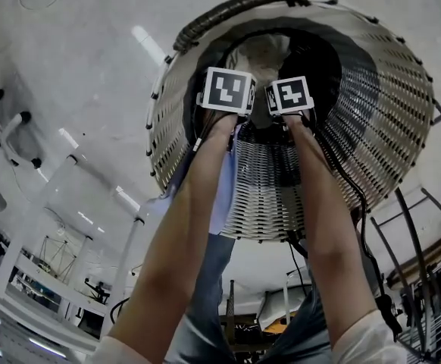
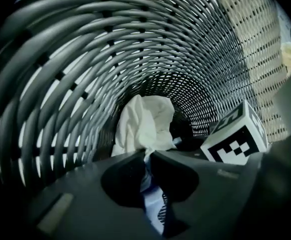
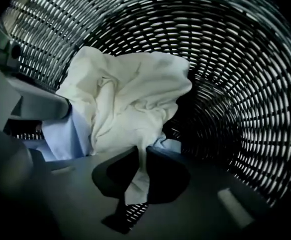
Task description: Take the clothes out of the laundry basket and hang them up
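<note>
In the head view, the person's left forearm [image 1: 181, 237] and right forearm [image 1: 328, 233] reach down side by side into a woven laundry basket [image 1: 380, 105] tipped on a pale floor [image 1: 69, 67]. A light-blue cloth [image 1: 224, 182] hangs over the basket's near rim beside the left forearm. The left gripper [image 1: 228, 91] is inside the basket; in its own view its jaws are clenched on that light-blue cloth [image 2: 153, 204], which runs between them. Just beside it, the right gripper [image 1: 291, 95] has its jaws pinched on a fold of a crumpled white garment [image 3: 130, 94]. The garment lies deeper in the basket [image 3: 245, 59], against the wicker wall, with the blue cloth [image 3: 65, 131] touching its left edge.
</note>
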The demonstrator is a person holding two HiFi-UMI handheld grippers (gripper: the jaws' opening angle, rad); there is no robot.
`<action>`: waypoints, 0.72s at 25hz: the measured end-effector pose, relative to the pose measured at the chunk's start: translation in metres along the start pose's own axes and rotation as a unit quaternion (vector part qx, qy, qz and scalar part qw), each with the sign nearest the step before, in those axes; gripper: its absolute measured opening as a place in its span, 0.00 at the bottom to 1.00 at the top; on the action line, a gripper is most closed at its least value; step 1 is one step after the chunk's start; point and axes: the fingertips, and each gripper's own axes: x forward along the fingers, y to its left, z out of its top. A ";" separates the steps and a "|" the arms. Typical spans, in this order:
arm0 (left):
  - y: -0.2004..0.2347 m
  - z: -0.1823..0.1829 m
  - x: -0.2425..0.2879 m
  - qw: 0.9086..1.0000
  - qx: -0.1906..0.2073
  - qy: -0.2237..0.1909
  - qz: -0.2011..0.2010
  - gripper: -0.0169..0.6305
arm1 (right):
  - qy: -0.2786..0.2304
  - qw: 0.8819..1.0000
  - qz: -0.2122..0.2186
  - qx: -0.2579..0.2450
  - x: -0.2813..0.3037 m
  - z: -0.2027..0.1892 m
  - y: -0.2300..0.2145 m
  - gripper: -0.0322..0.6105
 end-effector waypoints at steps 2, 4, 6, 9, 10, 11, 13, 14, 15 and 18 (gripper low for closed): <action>-0.003 -0.002 -0.005 1.000 -0.012 0.003 -0.006 0.09 | -0.004 1.000 0.006 0.000 -0.009 0.000 0.005 0.15; -0.009 -0.004 -0.013 1.000 -0.011 0.008 -0.009 0.08 | -0.013 1.000 0.005 0.000 -0.022 0.002 0.007 0.15; -0.021 -0.002 -0.018 1.000 -0.005 0.007 -0.024 0.08 | -0.026 1.000 -0.002 0.005 -0.039 0.005 0.005 0.14; -0.031 -0.001 -0.032 1.000 0.003 0.008 -0.029 0.08 | -0.039 0.999 -0.004 0.015 -0.068 0.007 0.007 0.14; -0.032 -0.001 -0.039 1.000 0.006 0.009 -0.024 0.08 | -0.042 0.999 -0.004 0.016 -0.078 0.007 0.008 0.14; -0.035 -0.002 -0.046 1.000 0.009 0.009 -0.021 0.08 | -0.046 0.999 -0.005 0.017 -0.088 0.007 0.009 0.14; -0.042 -0.001 -0.058 1.000 0.015 0.006 -0.022 0.08 | -0.053 0.998 -0.008 0.026 -0.107 0.006 0.008 0.14; -0.047 0.000 -0.064 1.000 0.019 0.003 -0.024 0.08 | -0.057 0.998 -0.010 0.030 -0.115 0.006 0.007 0.14; -0.051 0.001 -0.070 0.999 0.022 0.001 -0.025 0.08 | -0.062 0.997 -0.012 0.035 -0.123 0.006 0.006 0.14; -0.060 0.000 -0.087 0.999 0.024 -0.005 -0.030 0.08 | -0.084 0.995 -0.007 0.060 -0.148 0.007 0.008 0.14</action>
